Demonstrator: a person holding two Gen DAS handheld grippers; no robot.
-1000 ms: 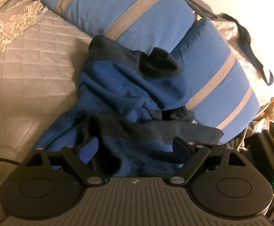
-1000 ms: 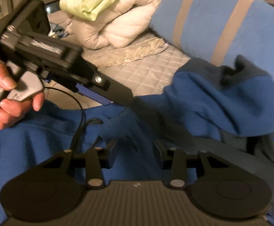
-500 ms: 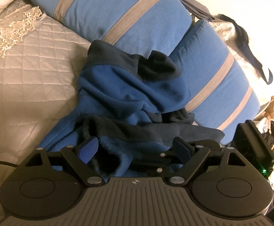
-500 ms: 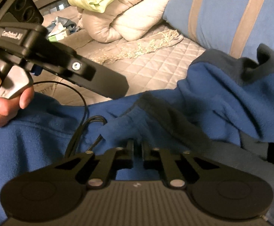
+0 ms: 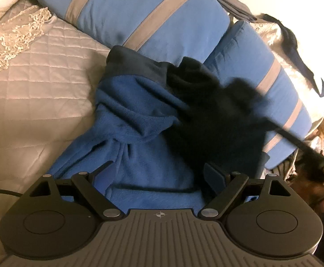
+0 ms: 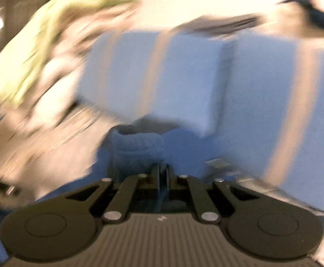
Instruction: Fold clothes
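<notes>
Right now the blue fleece (image 5: pixel 139 133) lies crumpled on the quilted bedspread (image 5: pixel 39 84), its top bunched against the two striped blue pillows (image 5: pixel 144 13). Landmark: the fleece. Dark collar part (image 5: pixel 135 64) sits at the fleece's far end, touching the nearer pillow. A dark, blurred flap of fabric (image 5: pixel 217 115) crosses the fleece's right side, in front of the second pillow.

Left gripper (image 5: pixel 159 173) hovers at the near edge of the fleece, fingers spread wide with fleece lying between them; the pads are not pressing on it. Only the right-hand pad (image 5: pixel 213 178) shows clearly; the other finger is mostly lost against the blue cloth.

Right gripper (image 6: pixel 162 173) has its fingers pressed nearly together, pinching a fold of the fleece (image 6: pixel 137 149); a rolled, cuff-like bit of cloth stands up just beyond the fingertips. Right wrist view is heavily motion-blurred. Behind the pinched cloth sit the striped pillows (image 6: pixel 162 71), and to the left of them a pale green and white bundle of bedding (image 6: pixel 39 40), too smeared for detail.

A lace-trimmed cloth (image 5: pixel 13 42) lies on the bedspread, well left of the fleece. Dark strap (image 5: pixel 299 51) hangs far right, beyond the pillows.
</notes>
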